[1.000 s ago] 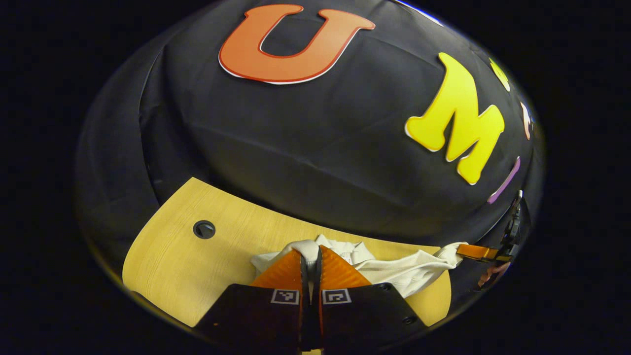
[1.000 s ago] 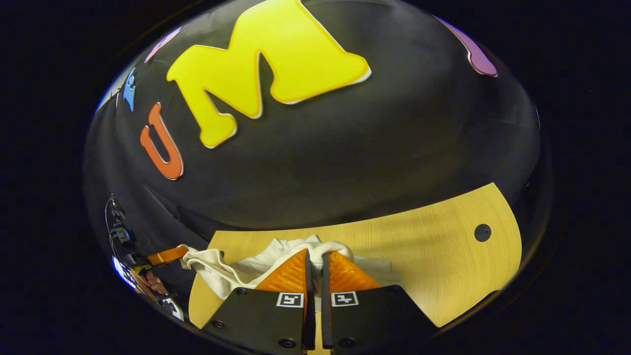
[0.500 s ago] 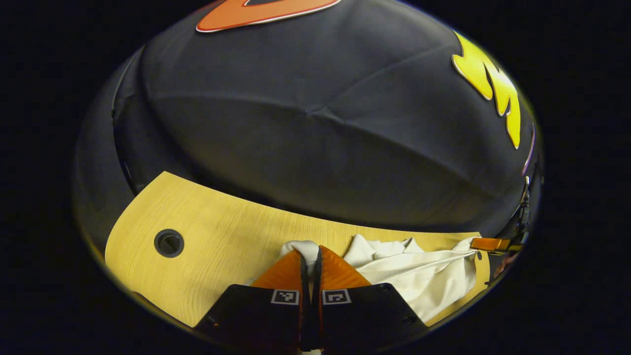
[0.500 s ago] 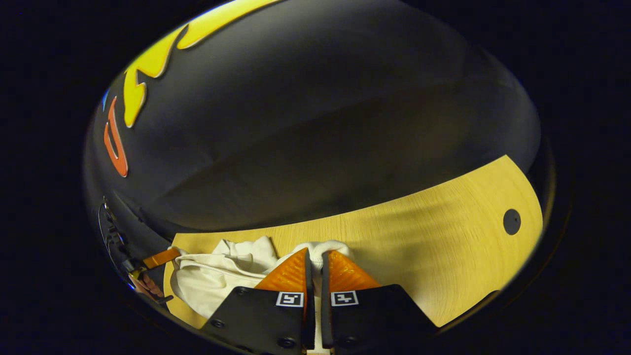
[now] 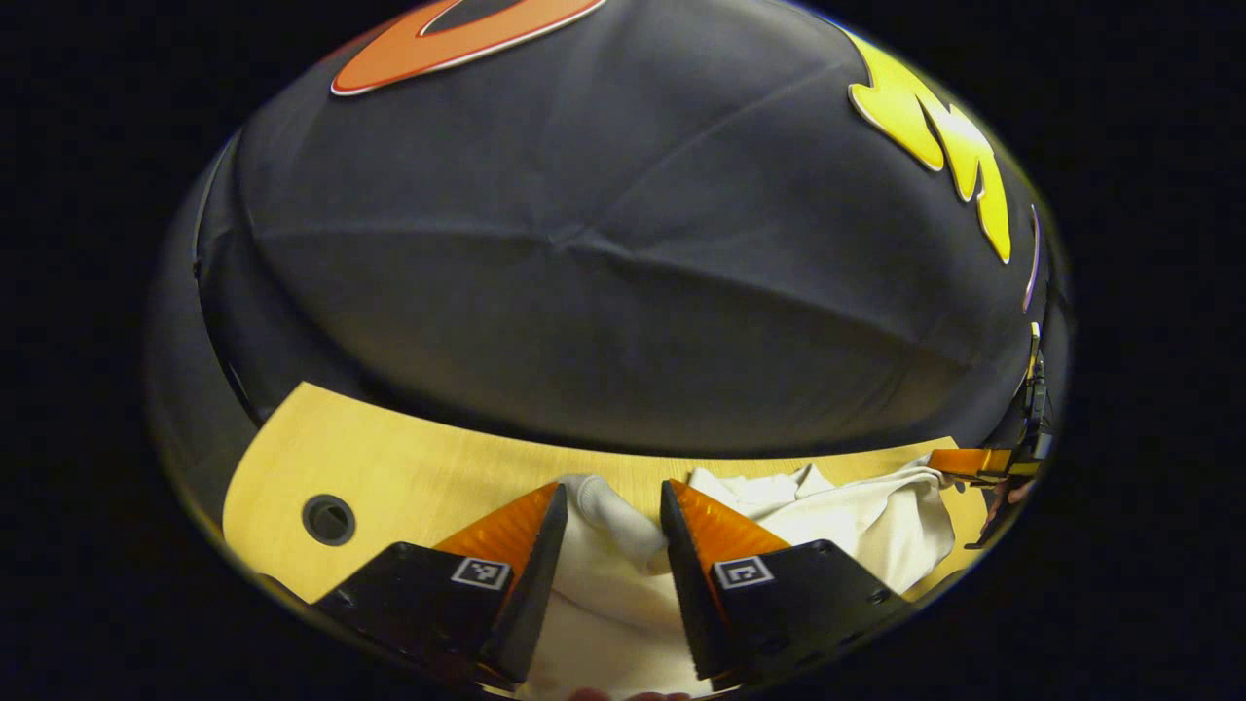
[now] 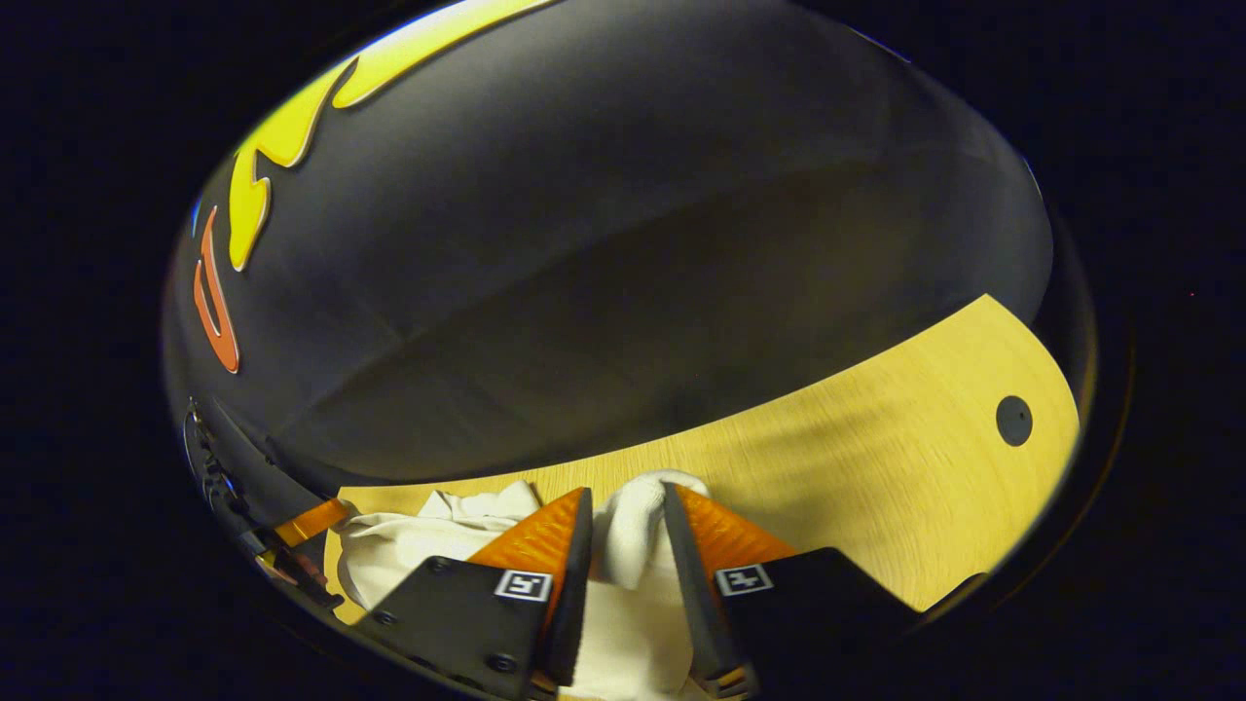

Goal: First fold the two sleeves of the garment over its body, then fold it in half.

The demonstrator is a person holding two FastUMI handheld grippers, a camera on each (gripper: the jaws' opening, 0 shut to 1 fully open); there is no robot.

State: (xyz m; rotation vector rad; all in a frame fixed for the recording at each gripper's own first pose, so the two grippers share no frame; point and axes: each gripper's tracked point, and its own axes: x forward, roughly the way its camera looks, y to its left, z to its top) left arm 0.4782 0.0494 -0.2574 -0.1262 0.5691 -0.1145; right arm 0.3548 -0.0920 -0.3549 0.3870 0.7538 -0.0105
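Letting go cleanly means lifting both the left tool (image 5: pixel 605 506) and right tool (image 6: pixel 624 506), each spread wide around white garment (image 5: pixel 857 521) bunched on the wooden worktop (image 6: pixel 876 458), straight up without snagging cloth.

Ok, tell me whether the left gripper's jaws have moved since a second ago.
Yes. The left gripper has opened: its jaws, earlier clamped together on the white garment, now stand apart with the cloth loose between them, above the wooden table.

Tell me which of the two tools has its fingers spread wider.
The left tool: a broad band of white garment shows between its fingers. The right tool is open too, with a narrower gap.
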